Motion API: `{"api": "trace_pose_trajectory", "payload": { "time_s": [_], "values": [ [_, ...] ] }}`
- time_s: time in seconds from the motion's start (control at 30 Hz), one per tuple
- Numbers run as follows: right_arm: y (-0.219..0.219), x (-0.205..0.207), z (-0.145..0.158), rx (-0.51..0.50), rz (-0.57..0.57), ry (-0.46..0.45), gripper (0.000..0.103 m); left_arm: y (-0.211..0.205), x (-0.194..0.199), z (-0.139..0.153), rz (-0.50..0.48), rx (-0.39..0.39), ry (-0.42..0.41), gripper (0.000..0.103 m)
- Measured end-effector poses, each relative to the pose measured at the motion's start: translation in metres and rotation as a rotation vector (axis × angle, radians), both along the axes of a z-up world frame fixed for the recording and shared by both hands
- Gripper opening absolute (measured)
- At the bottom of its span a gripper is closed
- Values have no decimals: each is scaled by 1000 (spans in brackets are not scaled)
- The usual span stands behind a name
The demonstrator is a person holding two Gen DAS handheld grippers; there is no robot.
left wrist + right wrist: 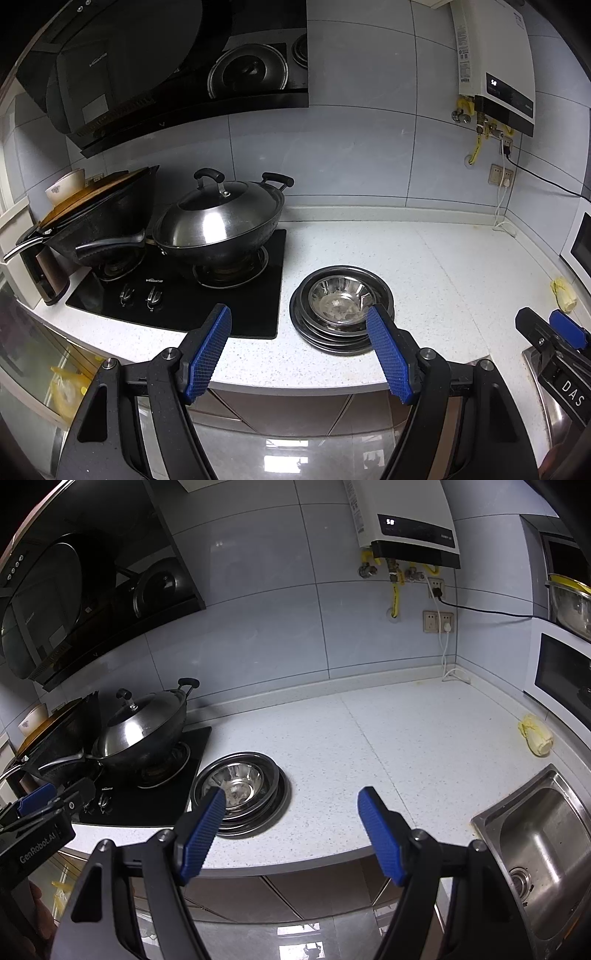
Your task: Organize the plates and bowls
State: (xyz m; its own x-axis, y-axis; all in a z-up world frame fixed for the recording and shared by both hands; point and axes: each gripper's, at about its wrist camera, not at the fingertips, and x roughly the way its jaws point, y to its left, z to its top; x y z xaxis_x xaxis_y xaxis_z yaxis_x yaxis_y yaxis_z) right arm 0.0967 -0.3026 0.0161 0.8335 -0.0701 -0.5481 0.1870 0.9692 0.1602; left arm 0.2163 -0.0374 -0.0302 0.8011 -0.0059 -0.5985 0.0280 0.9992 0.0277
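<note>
A tiled kitchen corner holds a pale speckled table with a black gas hob set into its left part and a steel sink at its right end. The task's things sit just right of the hob, near the table's front edge: a stack of shiny steel plates with a steel bowl nested on top — the bowl has a fluted, mirror-bright wall and a dull, flecked bottom. The plates' rims show as thin rings, slightly offset from one another.

On the hob stand a lidded wok and, to its left, a dark pan. A yellow cloth lies by the sink.

The left gripper hangs before the table edge, jaws spread and empty. The right gripper does likewise — nothing between its blue pads, the stack just beyond its left finger.
</note>
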Motion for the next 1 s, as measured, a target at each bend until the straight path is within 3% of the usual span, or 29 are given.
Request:
{"api": "trace_pose_trajectory", "payload": {
  "time_s": [1.0],
  "values": [
    [-12, -2, -1, -3, 8, 4, 73, 5, 0, 3, -7, 3, 8, 70]
  ]
}}
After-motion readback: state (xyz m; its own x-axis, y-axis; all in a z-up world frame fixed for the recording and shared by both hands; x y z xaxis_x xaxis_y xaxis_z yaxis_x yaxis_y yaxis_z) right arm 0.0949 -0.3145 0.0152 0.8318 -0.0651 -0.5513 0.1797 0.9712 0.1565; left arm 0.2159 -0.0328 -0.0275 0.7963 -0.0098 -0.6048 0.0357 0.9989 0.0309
